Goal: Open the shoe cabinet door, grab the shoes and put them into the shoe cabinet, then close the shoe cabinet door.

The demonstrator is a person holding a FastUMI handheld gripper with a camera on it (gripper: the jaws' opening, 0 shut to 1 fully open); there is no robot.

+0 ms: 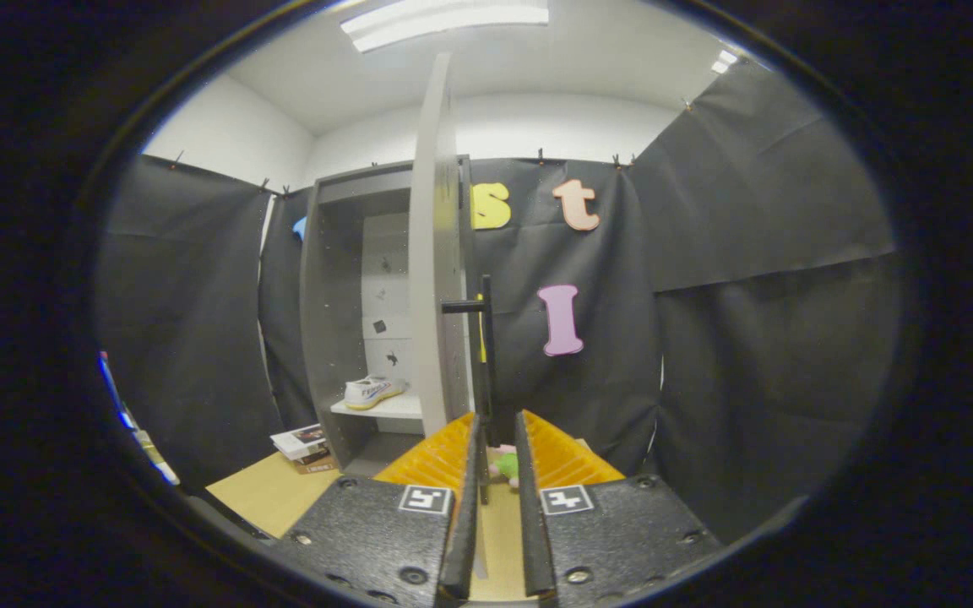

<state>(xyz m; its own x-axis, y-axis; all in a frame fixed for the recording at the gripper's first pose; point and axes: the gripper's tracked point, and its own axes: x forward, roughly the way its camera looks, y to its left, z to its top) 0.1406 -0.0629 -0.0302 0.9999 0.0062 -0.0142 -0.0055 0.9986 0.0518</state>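
Cabinet [343, 321] at 11 o'clock from fingers, open; shoe [374, 391] already on shelf inside; door [436, 253] edge-on at 12 o'clock, swung out. Door stiff, light panel, likely swings easily on hinge. Gripper [499, 447] fingers narrowly apart around lower end of bar handle [486, 355]; contact uncertain. Handle rigid, slim, possibly slippery; best hold mid-bar.

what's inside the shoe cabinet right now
A white shoe sits on the shelf inside the shoe cabinet; the open door hides the right part.
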